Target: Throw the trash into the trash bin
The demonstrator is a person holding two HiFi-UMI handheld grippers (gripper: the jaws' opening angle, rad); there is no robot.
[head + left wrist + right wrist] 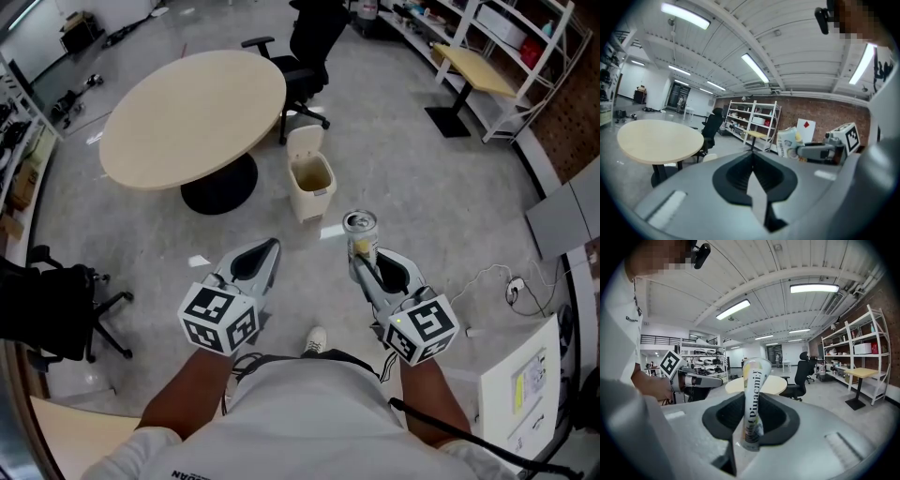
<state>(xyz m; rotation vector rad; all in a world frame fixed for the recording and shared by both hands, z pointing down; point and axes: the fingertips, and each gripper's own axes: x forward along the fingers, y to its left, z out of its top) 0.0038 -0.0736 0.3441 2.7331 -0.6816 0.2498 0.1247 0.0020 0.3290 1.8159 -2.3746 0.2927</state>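
- Head view: a squashed, pale yellow printed drink can [360, 234] is pinched upright in the right gripper [364, 265], on the person's side of the cream plastic open-lidded trash bin [312, 187].
- The left gripper [270, 247] is pressed together and empty, near that bin.

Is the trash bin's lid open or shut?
Open: the lid of the trash bin stands flipped up behind it, and the inside shows.

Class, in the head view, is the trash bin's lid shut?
No, the trash bin has its lid tipped back, leaving its inside open to view.
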